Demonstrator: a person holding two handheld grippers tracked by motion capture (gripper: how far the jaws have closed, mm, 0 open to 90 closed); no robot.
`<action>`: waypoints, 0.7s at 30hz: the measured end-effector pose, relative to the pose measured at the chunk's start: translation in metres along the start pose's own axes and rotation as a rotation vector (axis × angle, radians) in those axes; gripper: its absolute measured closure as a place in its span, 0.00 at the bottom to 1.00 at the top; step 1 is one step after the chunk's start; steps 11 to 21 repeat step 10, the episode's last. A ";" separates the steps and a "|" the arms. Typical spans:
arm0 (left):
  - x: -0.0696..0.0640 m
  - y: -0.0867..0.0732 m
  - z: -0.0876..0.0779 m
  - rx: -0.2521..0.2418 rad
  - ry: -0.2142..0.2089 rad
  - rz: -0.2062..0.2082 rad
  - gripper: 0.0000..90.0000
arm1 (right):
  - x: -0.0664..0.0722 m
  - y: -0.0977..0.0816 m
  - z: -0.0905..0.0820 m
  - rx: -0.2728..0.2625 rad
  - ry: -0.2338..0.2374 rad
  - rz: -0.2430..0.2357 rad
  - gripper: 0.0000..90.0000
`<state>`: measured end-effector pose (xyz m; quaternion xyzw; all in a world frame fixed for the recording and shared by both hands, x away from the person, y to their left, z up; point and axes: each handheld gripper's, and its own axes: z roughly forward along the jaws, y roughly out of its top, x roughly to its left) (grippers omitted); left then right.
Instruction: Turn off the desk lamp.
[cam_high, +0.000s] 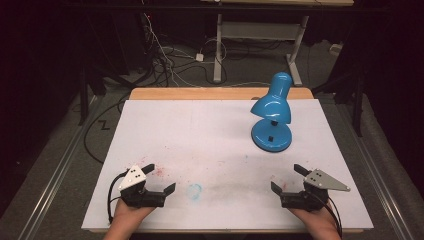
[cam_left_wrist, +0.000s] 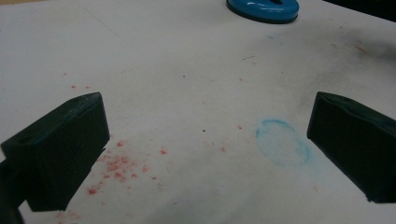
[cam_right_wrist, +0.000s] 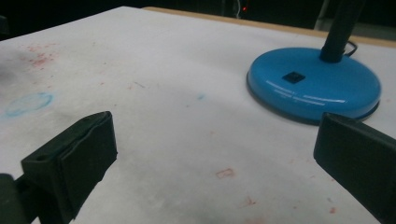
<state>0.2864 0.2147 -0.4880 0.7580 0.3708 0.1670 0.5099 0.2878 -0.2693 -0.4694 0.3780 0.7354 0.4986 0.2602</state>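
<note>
**Two empty grippers at the near edge, lamp standing far right**

At the near left of the counter (cam_high: 150, 125), the left gripper (cam_high: 161, 180) rests in a hand (cam_high: 127, 220) with its jaws spread wide and nothing between them. In the left gripper view, red specks (cam_left_wrist: 116, 163) dot the white sheet by one jaw, and a faint blue ring (cam_left_wrist: 282, 142) lies near the other. The ring sits on the near middle of the counter, between the two grippers. Farther right and toward the far side stands a blue lamp (cam_high: 271, 112), its round base (cam_right_wrist: 314, 84) flat on the sheet, its shade tilted over it. At the near right, the right gripper (cam_high: 286, 177) is also wide apart and empty, well short of the lamp.
</note>
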 end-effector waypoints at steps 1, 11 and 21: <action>0.001 0.000 0.001 0.002 -0.003 -0.001 0.00 | 0.000 -0.001 0.003 0.007 -0.005 -0.001 0.00; -0.002 0.001 0.005 0.026 0.000 0.006 0.00 | -0.002 -0.003 0.005 0.011 -0.015 -0.014 0.00; -0.002 0.001 0.005 0.026 0.000 0.006 0.00 | -0.002 -0.003 0.005 0.011 -0.015 -0.014 0.00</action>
